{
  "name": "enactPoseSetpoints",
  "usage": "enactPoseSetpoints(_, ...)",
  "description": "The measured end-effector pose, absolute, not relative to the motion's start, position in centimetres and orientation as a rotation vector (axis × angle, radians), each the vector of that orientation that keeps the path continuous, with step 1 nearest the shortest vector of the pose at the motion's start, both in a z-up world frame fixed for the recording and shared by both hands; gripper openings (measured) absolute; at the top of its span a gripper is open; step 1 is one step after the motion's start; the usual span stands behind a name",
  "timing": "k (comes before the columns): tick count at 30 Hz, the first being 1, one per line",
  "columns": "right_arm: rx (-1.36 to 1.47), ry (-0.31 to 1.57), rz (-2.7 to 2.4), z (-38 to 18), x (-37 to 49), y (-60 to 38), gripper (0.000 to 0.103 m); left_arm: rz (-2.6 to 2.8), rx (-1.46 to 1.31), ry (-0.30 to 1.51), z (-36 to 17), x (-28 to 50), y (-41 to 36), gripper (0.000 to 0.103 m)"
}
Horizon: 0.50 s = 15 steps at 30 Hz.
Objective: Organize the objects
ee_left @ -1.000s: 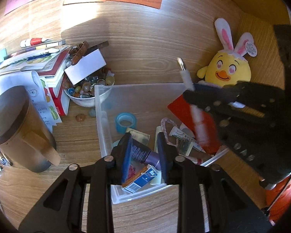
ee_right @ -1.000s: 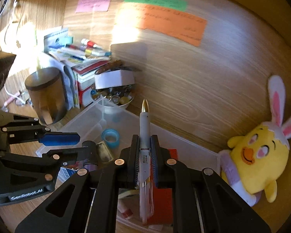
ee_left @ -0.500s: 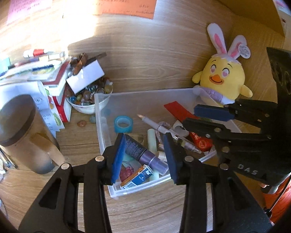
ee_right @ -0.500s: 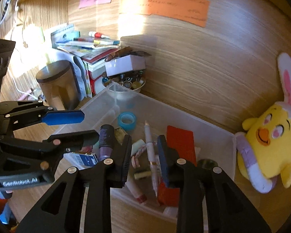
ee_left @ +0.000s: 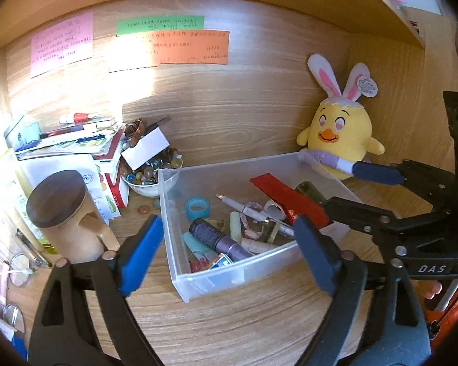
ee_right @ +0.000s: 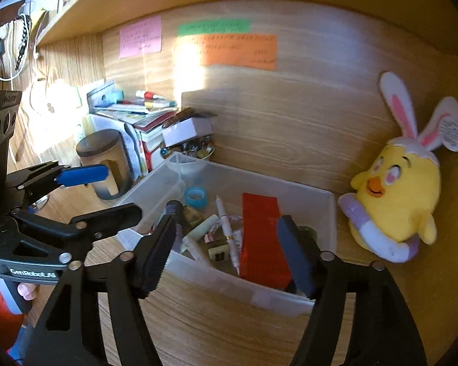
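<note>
A clear plastic bin (ee_left: 216,277) (ee_right: 259,289) sits on the wooden desk. In it lie a white pen (ee_left: 250,212) (ee_right: 227,228), a purple tube (ee_left: 219,239), a red flat box (ee_left: 290,198) (ee_right: 261,238), a blue tape roll (ee_left: 197,207) (ee_right: 195,196) and several small items. My left gripper (ee_left: 229,253) is open and empty, in front of the bin's near wall. My right gripper (ee_right: 226,250) is open and empty, just in front of the bin; it also shows in the left wrist view (ee_left: 372,189).
A yellow bunny-eared plush (ee_left: 339,134) (ee_right: 394,195) stands right of the bin. A lidded wooden mug (ee_left: 67,216) (ee_right: 103,161), a bowl of beads (ee_left: 146,177) and a stack of books (ee_left: 76,143) stand to the left. Sticky notes (ee_left: 168,45) hang on the back wall.
My right gripper opened and dropped the white pen into the bin. My left gripper let go of the purple tube in the bin. Both pulled back and opened wide.
</note>
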State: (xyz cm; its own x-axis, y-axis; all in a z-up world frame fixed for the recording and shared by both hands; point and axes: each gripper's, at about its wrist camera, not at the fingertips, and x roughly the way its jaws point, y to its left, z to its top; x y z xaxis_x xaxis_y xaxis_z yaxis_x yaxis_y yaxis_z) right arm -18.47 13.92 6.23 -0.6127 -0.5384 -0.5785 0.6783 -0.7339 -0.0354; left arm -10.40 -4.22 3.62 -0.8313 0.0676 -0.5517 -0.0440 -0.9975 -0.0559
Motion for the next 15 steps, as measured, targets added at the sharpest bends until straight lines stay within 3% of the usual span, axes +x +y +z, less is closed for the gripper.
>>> enactPoseSetpoints(4, 0.699, 0.311, -2.345, 5.9, -17.4, 15.0, 0.08, 2.958, -0.887, -0.042, 3.2, -9.5, -3.7, 0.095)
enactPoseSetpoints(15, 0.737, 0.273, -2.373, 4.3, -15.9, 17.1, 0.084, 2.945, -0.888, -0.064, 2.2, -7.3, -2.8, 0.098)
